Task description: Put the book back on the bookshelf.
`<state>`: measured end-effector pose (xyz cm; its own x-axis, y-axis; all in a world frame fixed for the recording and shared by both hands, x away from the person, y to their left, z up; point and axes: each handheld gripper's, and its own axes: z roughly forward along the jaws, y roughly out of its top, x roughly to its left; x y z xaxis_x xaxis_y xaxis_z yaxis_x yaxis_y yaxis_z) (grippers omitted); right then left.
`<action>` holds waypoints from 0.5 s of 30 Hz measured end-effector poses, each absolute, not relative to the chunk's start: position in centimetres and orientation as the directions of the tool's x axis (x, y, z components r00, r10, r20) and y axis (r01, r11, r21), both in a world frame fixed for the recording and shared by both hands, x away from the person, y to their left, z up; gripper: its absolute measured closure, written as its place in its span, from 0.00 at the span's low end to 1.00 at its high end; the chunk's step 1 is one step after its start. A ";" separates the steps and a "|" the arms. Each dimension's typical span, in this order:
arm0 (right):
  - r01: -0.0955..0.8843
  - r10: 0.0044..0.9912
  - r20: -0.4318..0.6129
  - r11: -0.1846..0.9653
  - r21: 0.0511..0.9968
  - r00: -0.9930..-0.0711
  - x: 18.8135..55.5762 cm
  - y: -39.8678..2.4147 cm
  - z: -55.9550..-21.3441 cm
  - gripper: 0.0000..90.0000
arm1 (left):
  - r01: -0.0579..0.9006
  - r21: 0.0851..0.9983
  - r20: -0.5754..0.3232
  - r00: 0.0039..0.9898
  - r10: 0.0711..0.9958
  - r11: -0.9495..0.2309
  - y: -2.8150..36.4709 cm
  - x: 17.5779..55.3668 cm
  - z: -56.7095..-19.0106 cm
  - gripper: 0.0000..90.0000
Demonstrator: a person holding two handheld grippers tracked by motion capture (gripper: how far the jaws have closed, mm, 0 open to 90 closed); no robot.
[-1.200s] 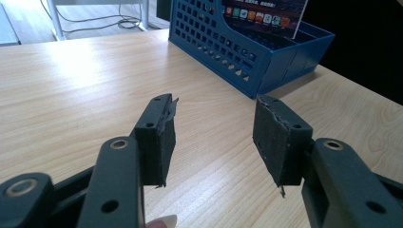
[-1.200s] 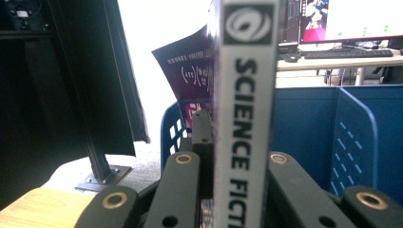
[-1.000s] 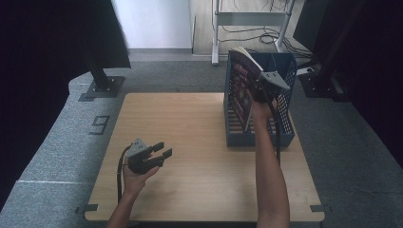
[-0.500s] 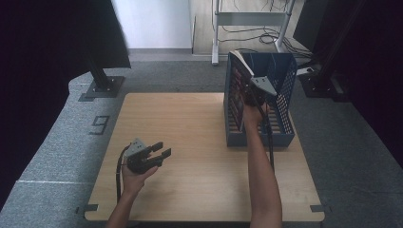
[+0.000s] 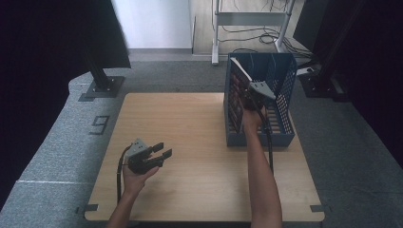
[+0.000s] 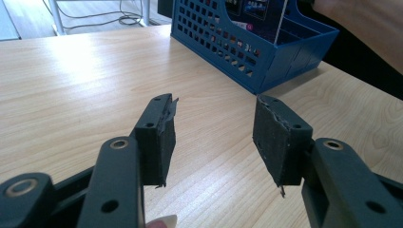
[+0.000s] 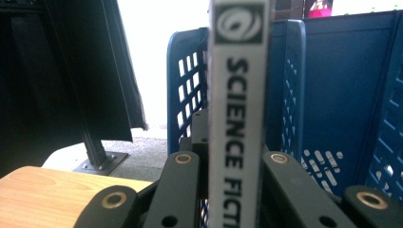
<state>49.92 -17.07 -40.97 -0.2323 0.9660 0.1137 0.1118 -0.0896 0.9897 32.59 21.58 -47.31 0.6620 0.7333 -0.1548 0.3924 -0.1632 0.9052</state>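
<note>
One book (image 7: 237, 118) sits clenched in the right tongs (image 7: 235, 156) inside one blue crate (image 5: 285, 137); left tongs (image 6: 214, 137) gape, holding nothing.

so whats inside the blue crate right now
A book with SCIENCE FICTI on its spine, clamped by the right gripper, stands inside the blue crate. Dividers show on the floor; the hand hides the rest.
</note>
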 end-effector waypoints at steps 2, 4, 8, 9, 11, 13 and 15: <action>0.129 0.966 0.105 -0.076 0.989 -0.234 49.5 -17.0 -40.9 0.90 | 0.393 0.905 -0.155 0.663 0.732 -0.164 21.5 32.6 -47.3 0.55; 0.145 0.965 0.099 -0.065 0.987 -0.243 49.0 -17.0 -40.9 0.89 | 0.391 0.905 -0.153 0.665 0.731 -0.166 21.5 32.5 -47.2 0.55; 0.199 0.953 0.067 -0.007 0.980 -0.297 48.2 -17.0 -40.6 0.86 | 0.388 0.906 -0.151 0.670 0.727 -0.171 21.3 32.4 -47.1 0.55; 0.215 0.953 0.055 0.010 0.977 -0.299 48.0 -17.0 -40.5 0.86 | 0.388 0.906 -0.152 0.673 0.724 -0.171 21.2 32.3 -47.1 0.55; 0.237 0.952 0.044 0.031 0.971 -0.302 47.8 -17.3 -40.3 0.86 | 0.385 0.906 -0.151 0.678 0.719 -0.174 21.0 32.2 -47.1 0.55; 0.255 0.952 0.057 0.022 0.967 -0.299 47.6 -17.7 -40.2 0.86 | 0.385 0.906 -0.149 0.680 0.718 -0.176 20.9 32.2 -47.1 0.55; 0.267 0.952 0.057 0.026 0.963 -0.299 47.6 -18.0 -40.2 0.84 | 0.387 0.905 -0.149 0.680 0.718 -0.179 20.9 32.2 -47.1 0.55</action>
